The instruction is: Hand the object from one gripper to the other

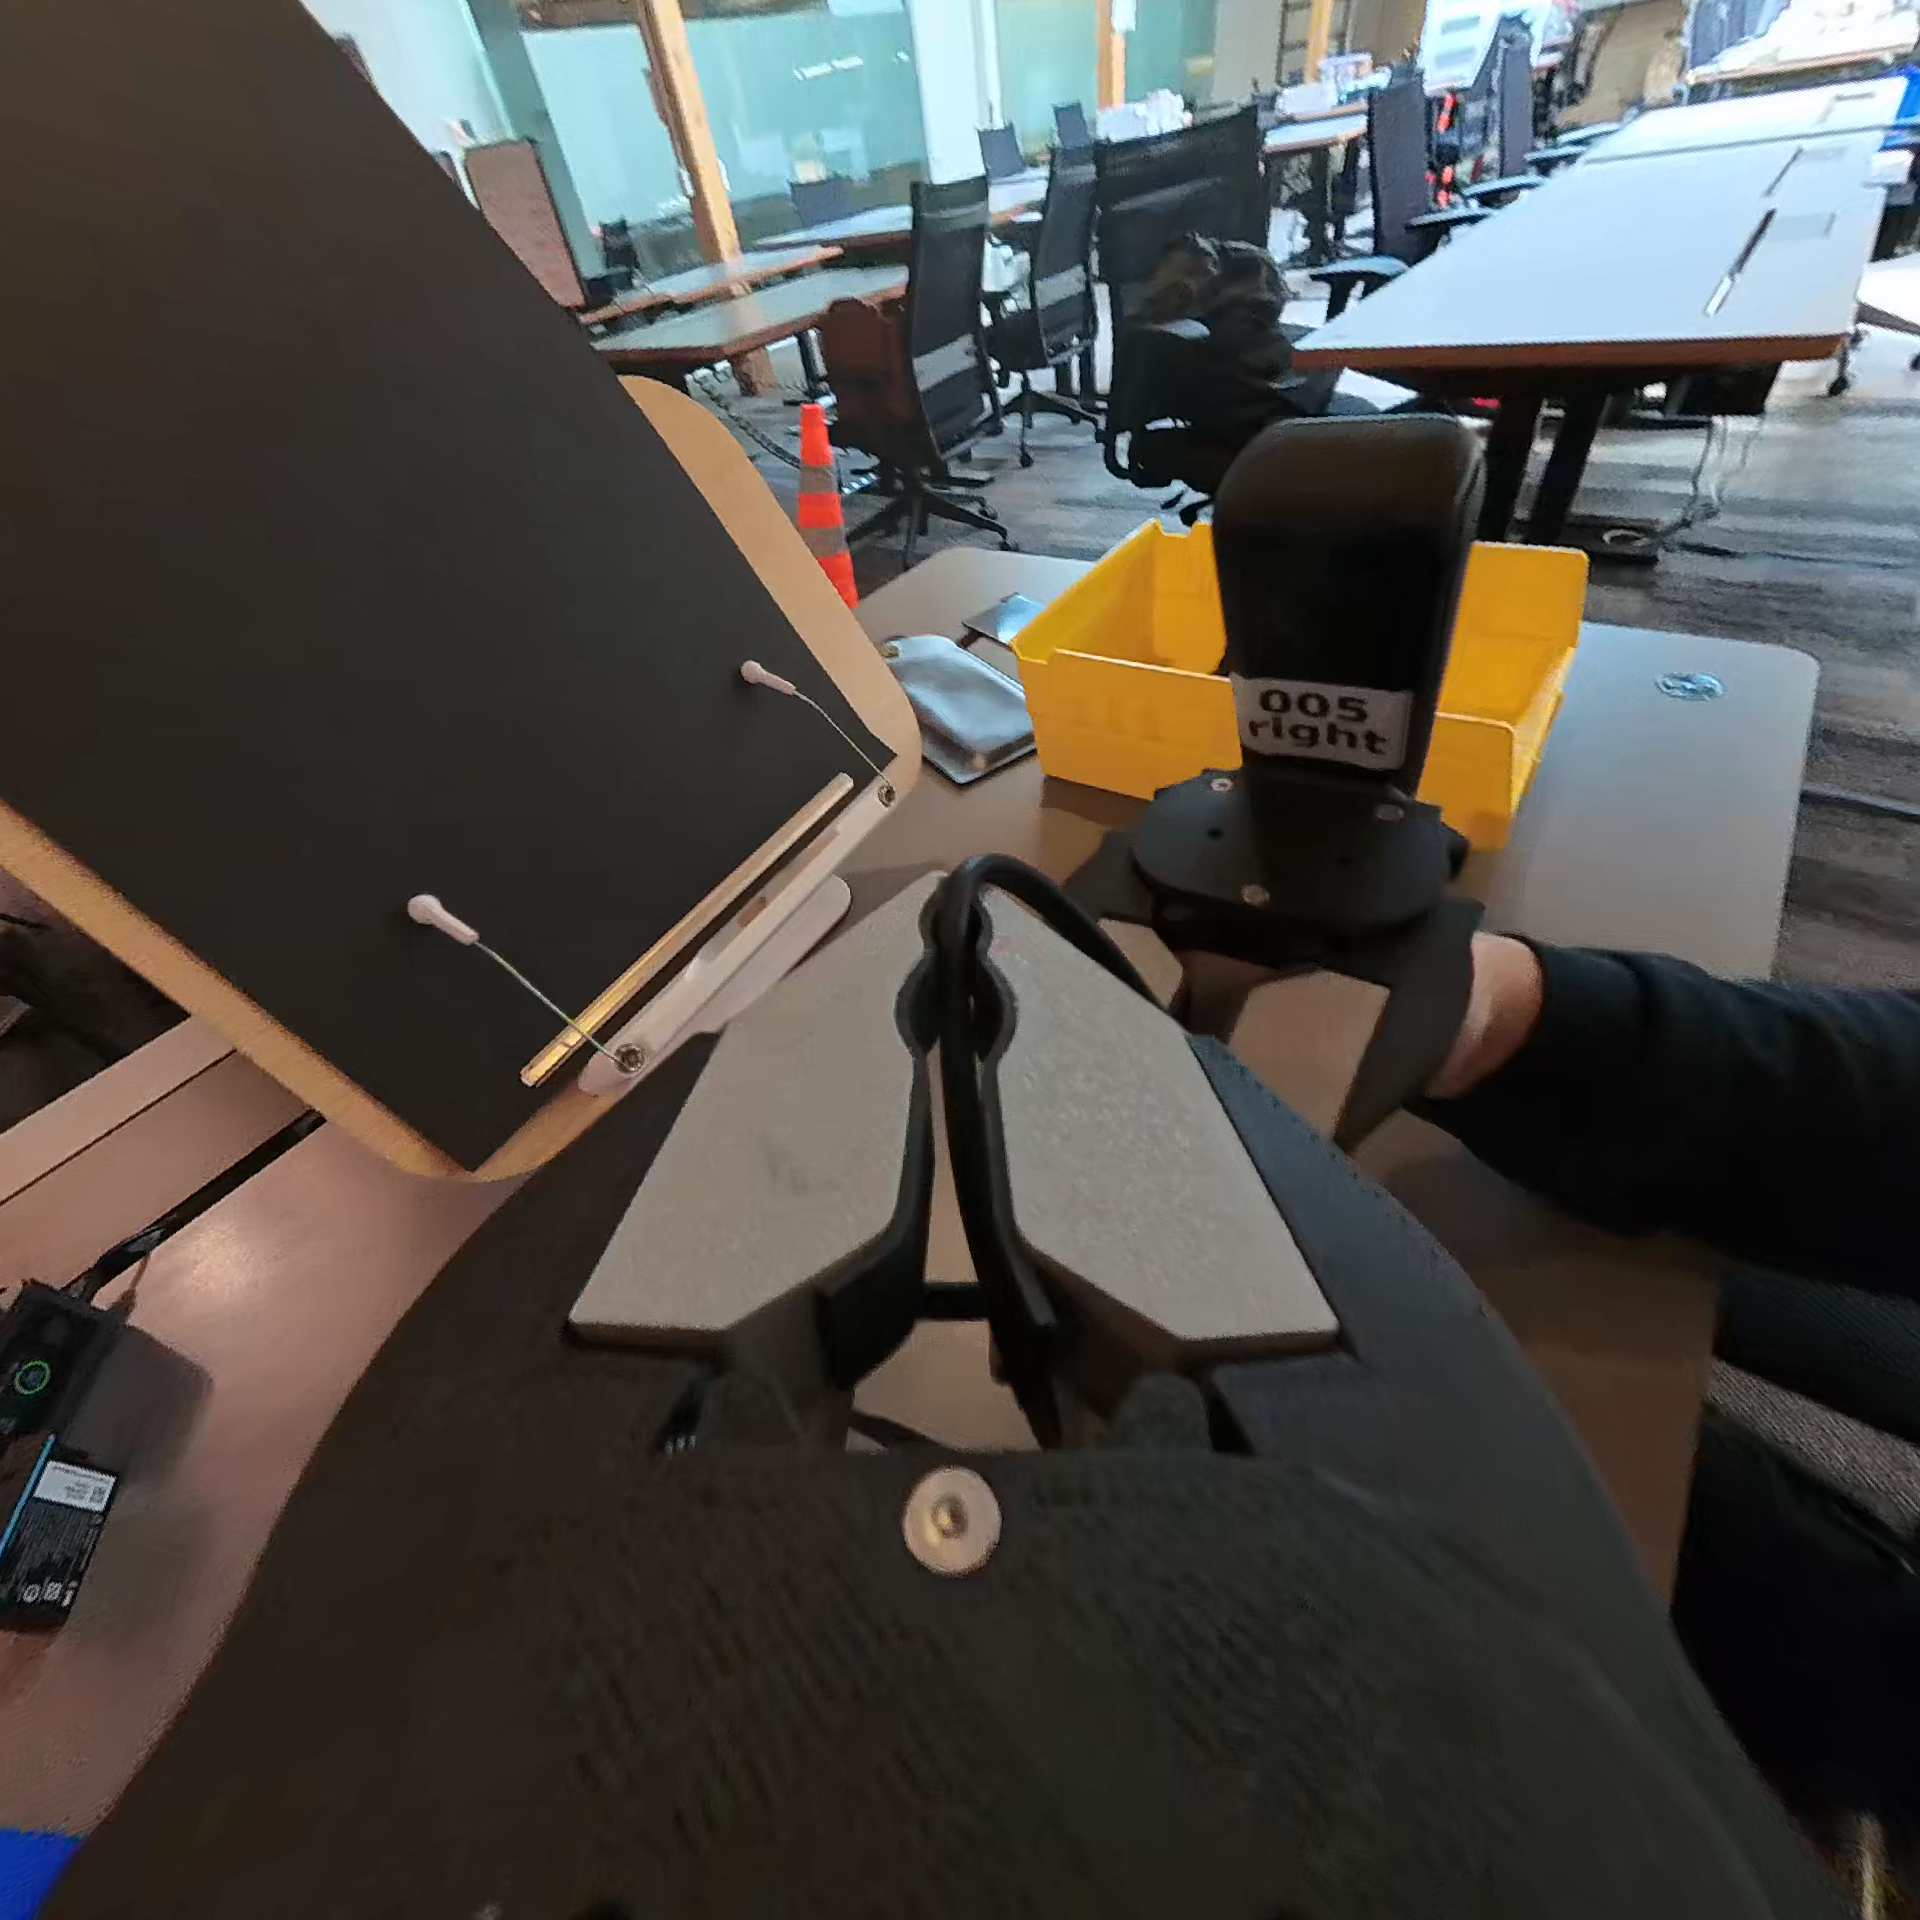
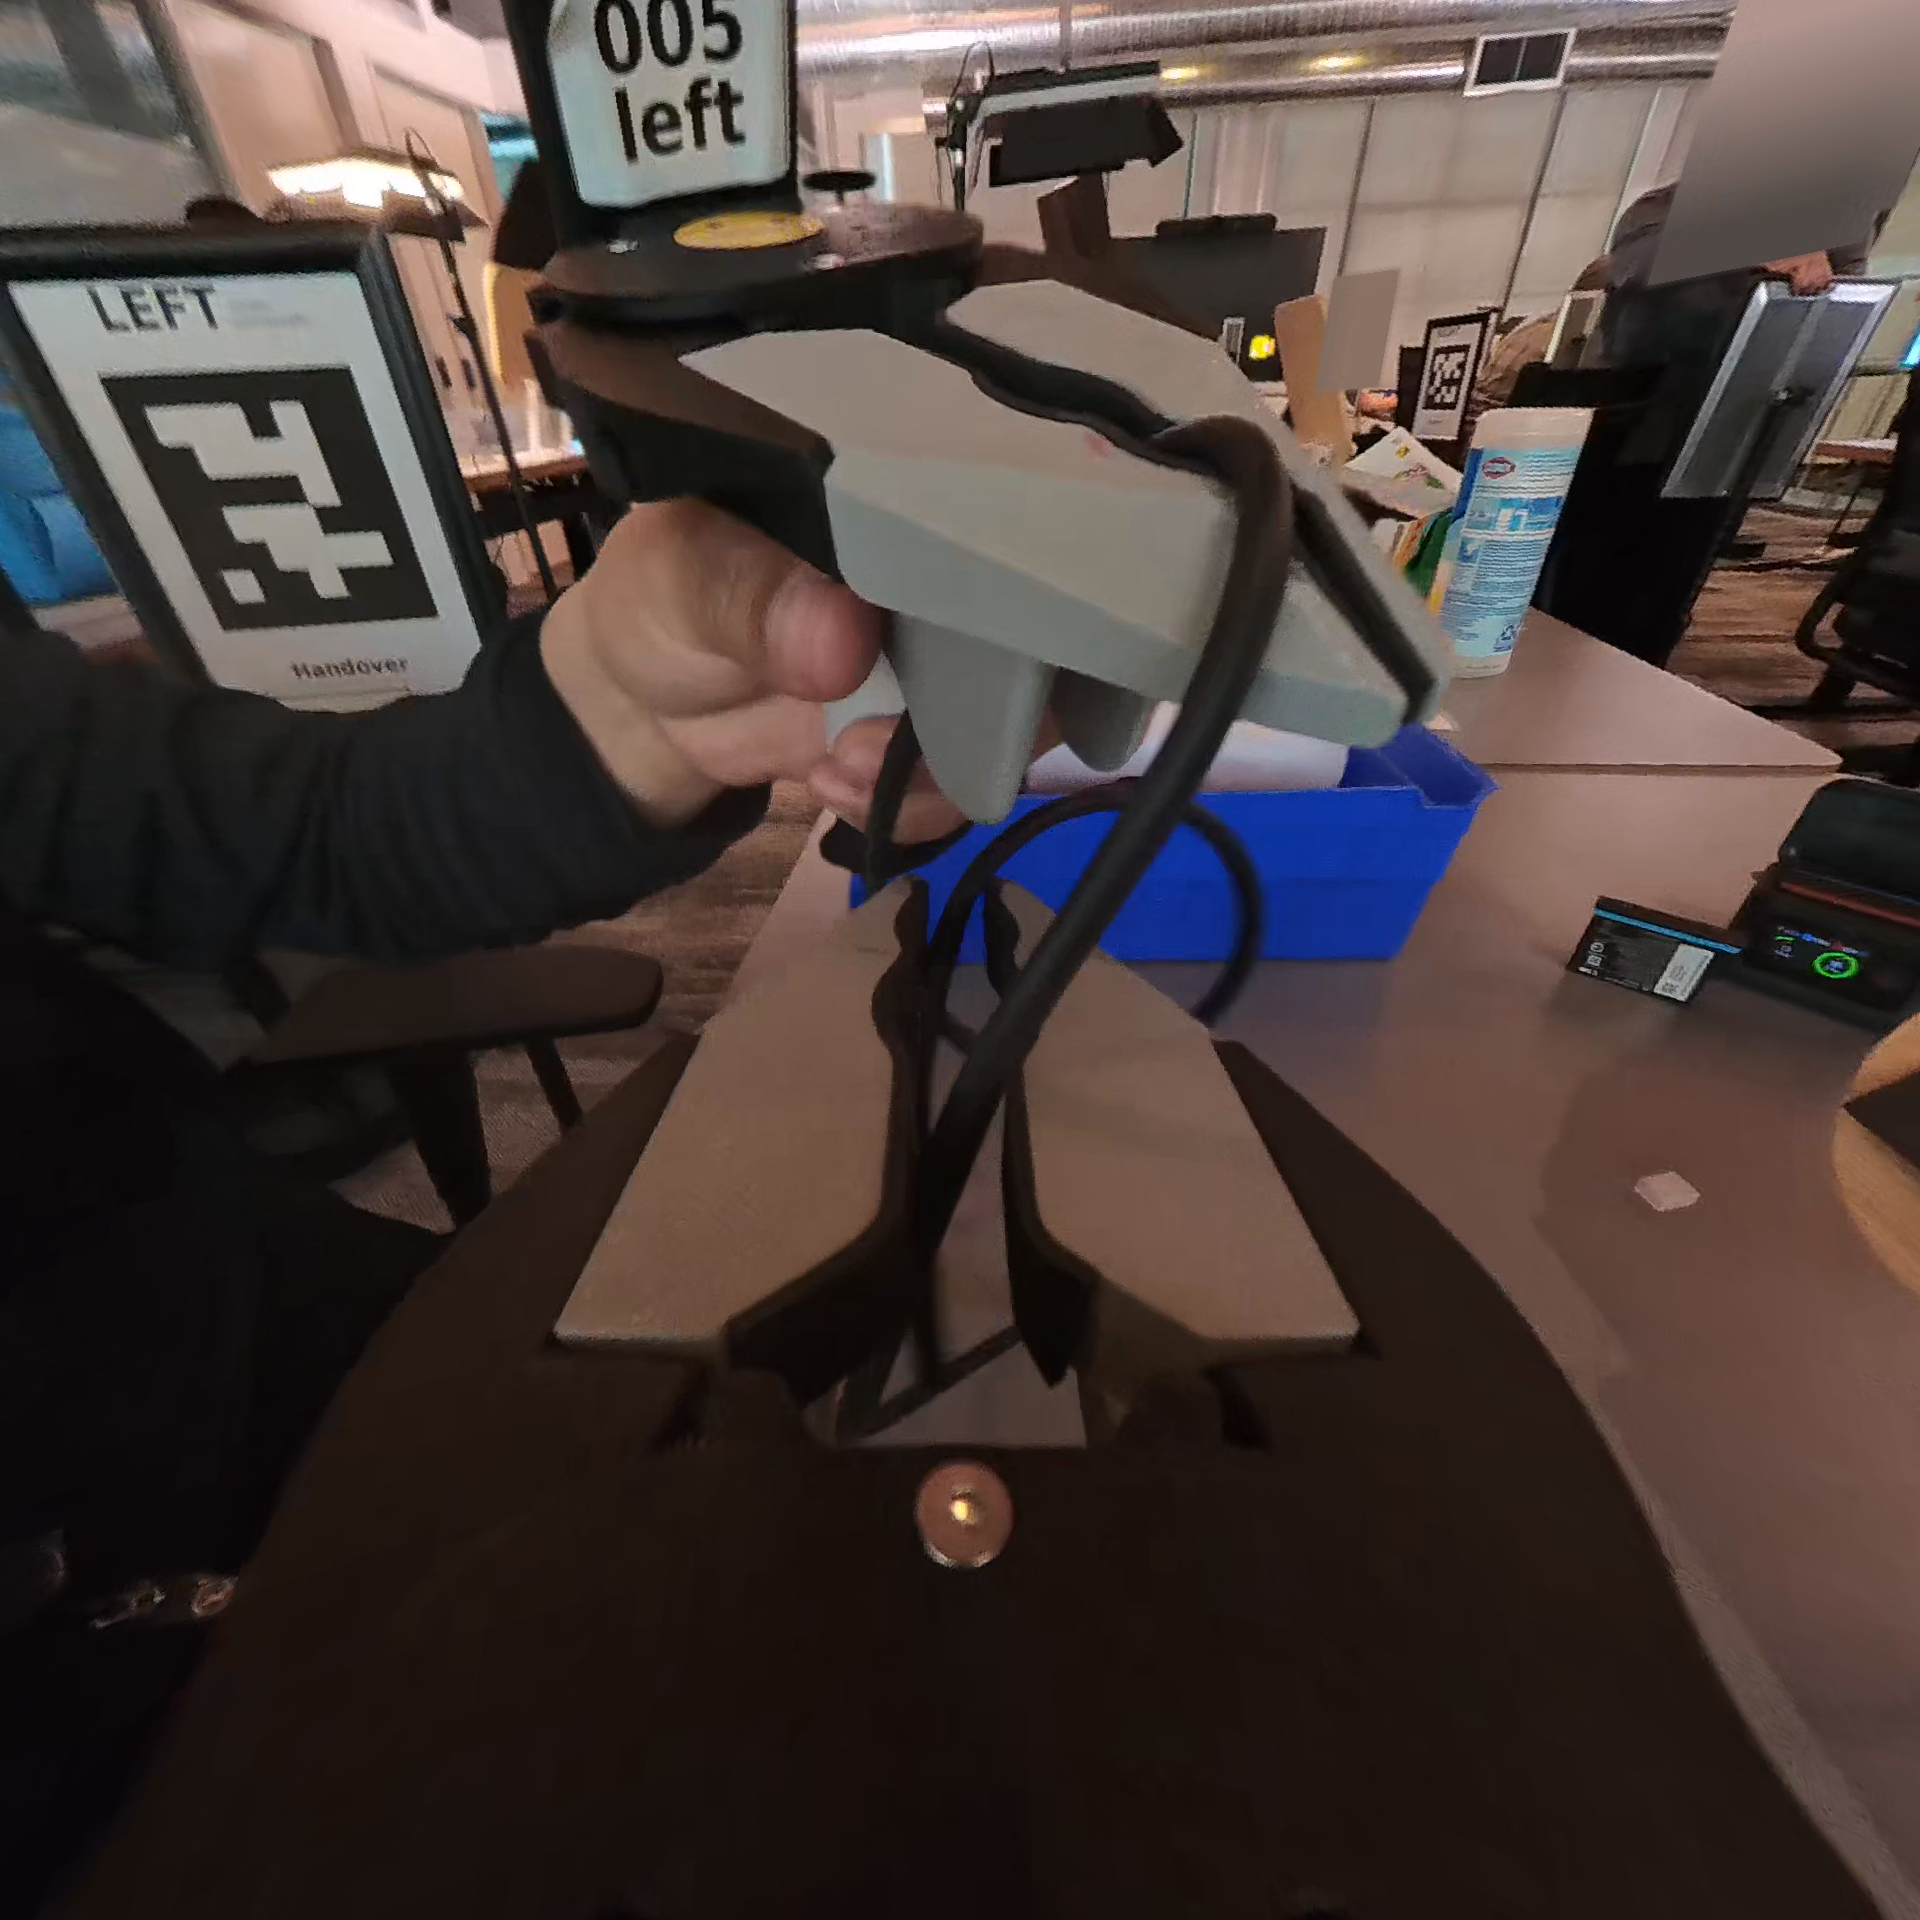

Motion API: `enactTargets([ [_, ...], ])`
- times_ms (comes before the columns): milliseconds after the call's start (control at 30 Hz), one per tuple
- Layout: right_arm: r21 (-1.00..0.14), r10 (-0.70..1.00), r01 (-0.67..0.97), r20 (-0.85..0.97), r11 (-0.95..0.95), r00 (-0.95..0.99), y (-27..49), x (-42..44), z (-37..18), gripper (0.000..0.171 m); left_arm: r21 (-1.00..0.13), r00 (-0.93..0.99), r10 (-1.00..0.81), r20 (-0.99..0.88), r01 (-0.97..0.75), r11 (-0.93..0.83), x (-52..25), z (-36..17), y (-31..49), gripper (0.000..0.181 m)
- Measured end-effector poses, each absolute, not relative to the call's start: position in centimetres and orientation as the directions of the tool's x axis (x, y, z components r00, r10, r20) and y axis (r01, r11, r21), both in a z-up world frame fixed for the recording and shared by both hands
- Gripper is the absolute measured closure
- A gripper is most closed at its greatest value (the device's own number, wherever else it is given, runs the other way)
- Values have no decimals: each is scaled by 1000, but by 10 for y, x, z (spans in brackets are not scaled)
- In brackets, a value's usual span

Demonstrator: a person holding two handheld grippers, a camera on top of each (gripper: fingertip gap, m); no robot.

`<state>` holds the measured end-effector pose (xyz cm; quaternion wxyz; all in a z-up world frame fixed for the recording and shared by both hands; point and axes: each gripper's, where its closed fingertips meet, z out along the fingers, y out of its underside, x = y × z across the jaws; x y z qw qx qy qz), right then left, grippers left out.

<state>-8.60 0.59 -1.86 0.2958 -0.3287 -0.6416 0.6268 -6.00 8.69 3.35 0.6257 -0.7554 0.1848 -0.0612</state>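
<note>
We see the worktop [image 2: 1558, 1091] below both claws. Behind the left claw [image 2: 1299, 488] sits a blue bin [image 2: 1299, 883]. The thin, glossy black cable [image 2: 1122, 883] loops between them: left claw [image 1: 961, 966] pinches one end; right claw [image 2: 951, 935], nearly closed, grips the other.

Each gripper, left [image 1: 956, 997] and right [image 2: 951, 956], is built from a black textured printed body carrying two flat grey finger plates [image 1: 790, 1132] edged with black rubber-like pads. A single silver screw with washer [image 1: 951, 1522] is set centrally in the body. An upright black handle bearing a white label [image 1: 1320, 722] is mounted on a round black base. Black long sleeves [image 2: 343, 790] are worn.
</note>
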Motion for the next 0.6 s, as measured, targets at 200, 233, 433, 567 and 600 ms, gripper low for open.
enactTargets([
  [200, -997, 782, 66, -12, 37, -623, -2, -84, -28, 146, -986, 938, -333, -96, -136, -99, -55, 47, 90, 181],
  [233, -997, 792, 65, 2, 52, -610, -2, -86, -29, 145, -987, 938, -334, -89, -128, -98, -53, 48, 90, 181],
  [433, -990, 826, 84, 48, 115, -562, -6, -98, -38, 138, -997, 946, -324, -30, -52, -60, -50, 53, 90, 181],
  [567, -987, 798, 86, 55, 133, -600, -13, -93, -42, 130, -998, 941, -338, -6, -27, -57, -50, 50, 91, 181],
  [600, -987, 787, 91, 48, 132, -615, -15, -91, -42, 125, -998, 940, -342, -5, -26, -57, -50, 49, 91, 181],
])
